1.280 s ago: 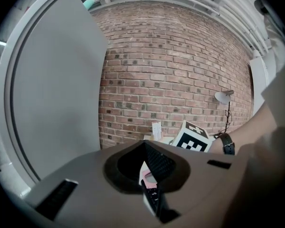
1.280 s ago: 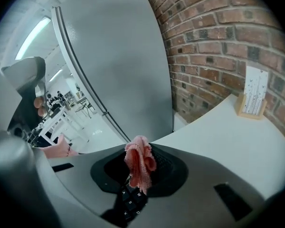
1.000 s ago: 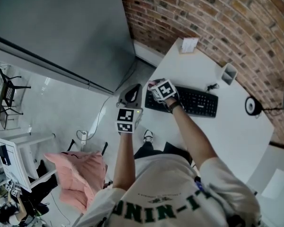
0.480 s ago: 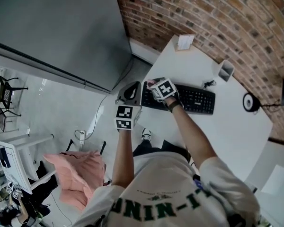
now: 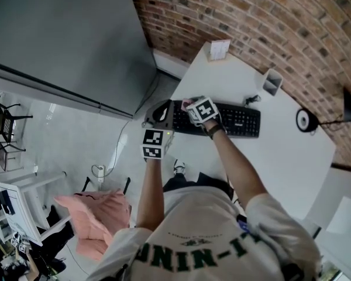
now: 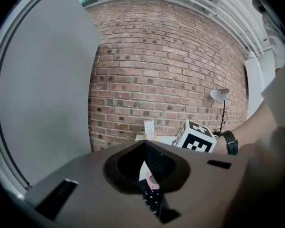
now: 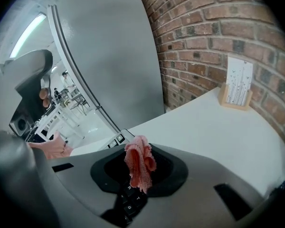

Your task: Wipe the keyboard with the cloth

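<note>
The keyboard (image 5: 235,122) is laid across the table (image 5: 281,160), its long side running from 9 to 3 o'clock in the head view. The cloth (image 7: 139,163) is pinched between the jaws of the right gripper (image 5: 191,106), which are pressed together on it. A pink, bunched fold is seen standing up out of them in the right gripper view. Keys are seen directly under the cloth, at 6 o'clock of it, and the cloth is held over the left part of the keyboard. Whether the cloth touches the keys cannot be told.

The left gripper (image 5: 159,115) is set at 8 o'clock of the right gripper, with its tip at the keyboard's left end. Its jaws are drawn together to a narrow slit, and nothing is seen pinched there. Through the slit, keys and a pink scrap are made out.

A card stand (image 7: 237,87) is placed at the table's far edge, at 2 o'clock of the cloth in the right gripper view.
</note>
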Tool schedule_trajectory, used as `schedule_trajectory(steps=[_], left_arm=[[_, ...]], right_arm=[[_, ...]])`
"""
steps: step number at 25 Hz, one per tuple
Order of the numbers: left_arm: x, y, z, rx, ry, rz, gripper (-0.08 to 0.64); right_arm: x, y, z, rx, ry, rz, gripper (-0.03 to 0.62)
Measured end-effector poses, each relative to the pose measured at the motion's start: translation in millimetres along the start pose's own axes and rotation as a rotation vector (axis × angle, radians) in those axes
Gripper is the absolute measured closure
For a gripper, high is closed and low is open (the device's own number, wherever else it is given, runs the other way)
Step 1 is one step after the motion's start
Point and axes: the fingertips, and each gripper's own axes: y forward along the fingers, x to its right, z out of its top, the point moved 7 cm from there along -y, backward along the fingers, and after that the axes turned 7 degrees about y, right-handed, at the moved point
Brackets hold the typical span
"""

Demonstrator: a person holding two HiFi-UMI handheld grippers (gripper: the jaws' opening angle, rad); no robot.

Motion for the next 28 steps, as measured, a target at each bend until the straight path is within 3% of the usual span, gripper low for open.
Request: schedule_trajectory(steps=[4,28], left_arm=[[7.0,6.5,2.7,0.000,0.010,-0.022,0.558],[59.6,45.9,15.2,0.010,0.051,-0.139,0.558]], right_arm=[[20.5,-6.8,-8.5,0.005,-0.004,-0.070,0.538],[77.2,-53.6,-49.0,0.038,0.099,-0.119,0.538]])
